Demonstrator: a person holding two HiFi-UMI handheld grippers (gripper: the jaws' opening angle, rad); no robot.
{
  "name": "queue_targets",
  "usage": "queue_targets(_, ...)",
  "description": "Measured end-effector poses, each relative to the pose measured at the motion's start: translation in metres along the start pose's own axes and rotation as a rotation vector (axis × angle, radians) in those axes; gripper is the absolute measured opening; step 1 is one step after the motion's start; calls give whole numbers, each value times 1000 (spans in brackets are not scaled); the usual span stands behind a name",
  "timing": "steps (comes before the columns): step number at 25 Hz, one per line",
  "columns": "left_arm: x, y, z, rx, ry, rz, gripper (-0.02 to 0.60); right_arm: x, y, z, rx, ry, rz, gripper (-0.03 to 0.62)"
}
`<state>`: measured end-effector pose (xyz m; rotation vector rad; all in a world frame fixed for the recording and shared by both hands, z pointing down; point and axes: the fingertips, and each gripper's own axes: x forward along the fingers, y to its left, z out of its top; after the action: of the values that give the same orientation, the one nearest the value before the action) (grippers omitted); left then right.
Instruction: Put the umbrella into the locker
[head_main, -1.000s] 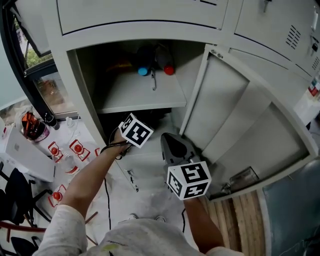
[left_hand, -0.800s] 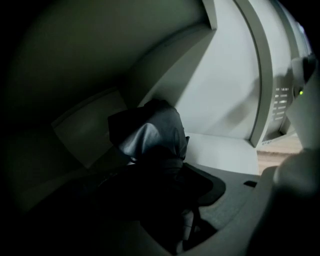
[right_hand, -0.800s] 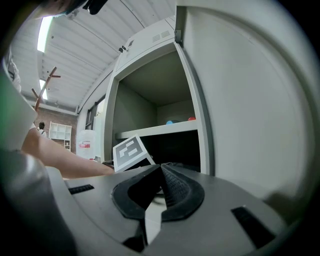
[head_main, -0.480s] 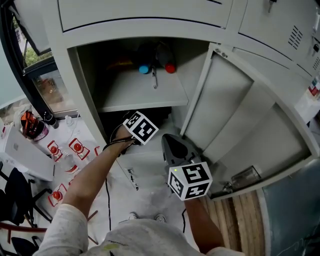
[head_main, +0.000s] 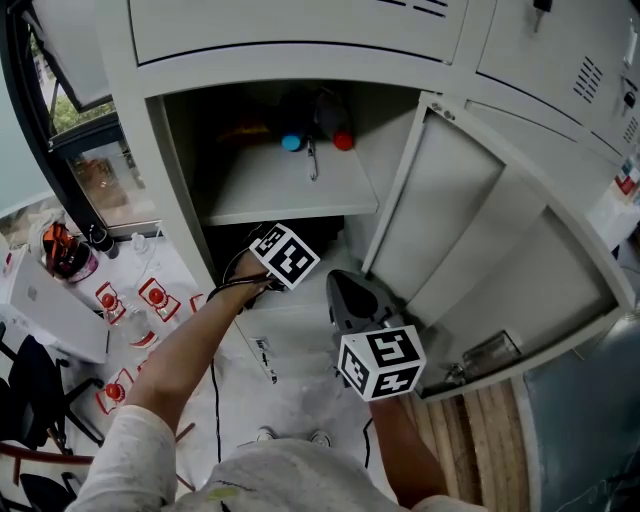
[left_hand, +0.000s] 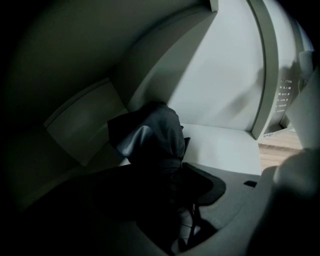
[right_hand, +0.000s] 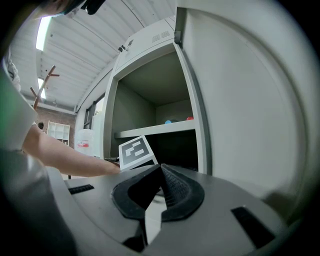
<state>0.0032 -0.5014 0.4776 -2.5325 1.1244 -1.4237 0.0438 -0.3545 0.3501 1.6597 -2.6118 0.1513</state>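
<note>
The grey locker (head_main: 175, 160) stands open, its door (head_main: 480, 250) swung out to the right. My left gripper (head_main: 272, 238) reaches into the dark lower compartment under the shelf (head_main: 260, 195); only its marker cube shows in the head view. In the left gripper view the left gripper (left_hand: 175, 170) is shut on the folded dark umbrella (left_hand: 152, 137), which points toward the compartment's back corner above its pale floor (left_hand: 220, 150). My right gripper (head_main: 345, 290) hangs outside, in front of the door, shut with nothing in it (right_hand: 161, 172).
On the shelf lie two dark items, one with a blue cap (head_main: 291, 142), one with a red cap (head_main: 343, 140), and a thin metal piece (head_main: 312, 162). Left on the floor are a white box (head_main: 50, 305) and red-labelled packets (head_main: 155, 297). Wooden flooring (head_main: 480, 440) shows at right.
My left gripper has moved a little to the right and farther into the lower compartment with the umbrella. The right gripper has barely shifted.
</note>
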Motion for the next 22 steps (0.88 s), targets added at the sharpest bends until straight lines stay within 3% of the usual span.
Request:
queue_targets(9,-23,-1,13,-48,-72,-12,270,-1,6,2,0,-6,12,3)
queue_targets(15,-50,-4,23,-20,-156,31,268,-2,12,4,-1,-11,23,3)
queue_targets(22,-89,-15,40,-132,-318,-57,259,-4,16,9,5,-24,30,3)
